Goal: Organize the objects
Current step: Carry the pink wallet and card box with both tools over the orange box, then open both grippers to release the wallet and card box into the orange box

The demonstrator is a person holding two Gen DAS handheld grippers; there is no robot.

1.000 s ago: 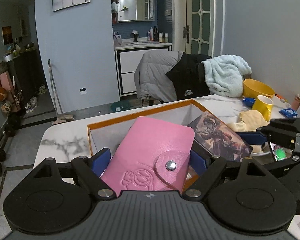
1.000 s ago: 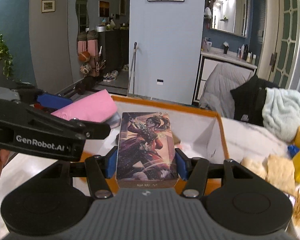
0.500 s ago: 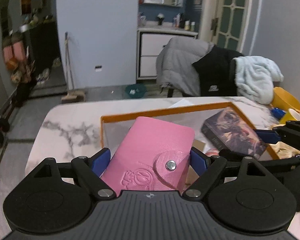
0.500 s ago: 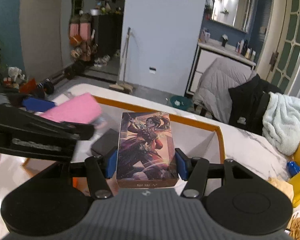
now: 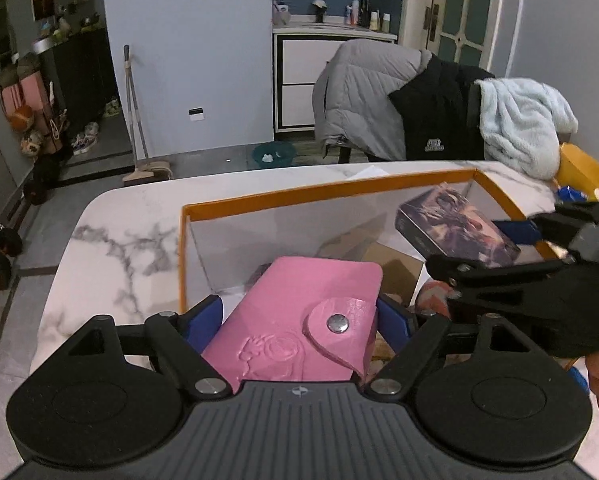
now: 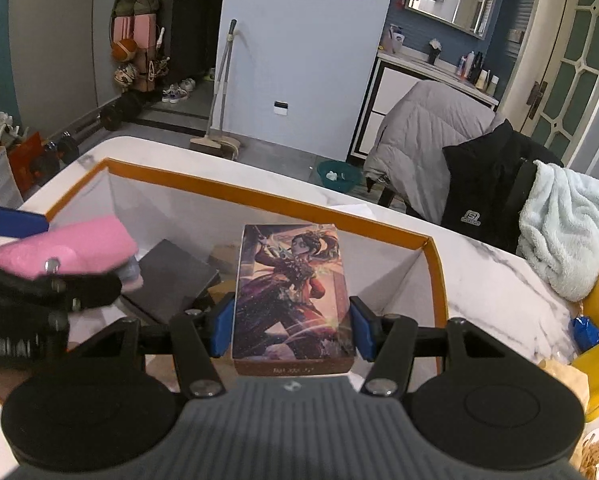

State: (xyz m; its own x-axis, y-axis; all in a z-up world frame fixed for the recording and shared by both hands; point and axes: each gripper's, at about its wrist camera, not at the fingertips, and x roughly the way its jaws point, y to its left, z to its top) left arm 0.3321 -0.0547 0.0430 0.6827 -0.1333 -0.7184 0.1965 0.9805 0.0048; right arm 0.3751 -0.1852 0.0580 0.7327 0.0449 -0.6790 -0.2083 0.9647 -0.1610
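The left gripper (image 5: 299, 316), its jaws just closing, clamps the pink wallet (image 5: 303, 320) at lower centre; the right gripper (image 6: 293, 320) clamps the card box (image 6: 293, 292) over the orange box (image 6: 339, 210).

Both tools share one build. The left gripper (image 5: 299, 320) has blue pads (image 5: 203, 316) on black linkage arms with silver screws, above a ribbed grey housing flanked by two round black discs. The right gripper (image 6: 291, 326) looks identical.
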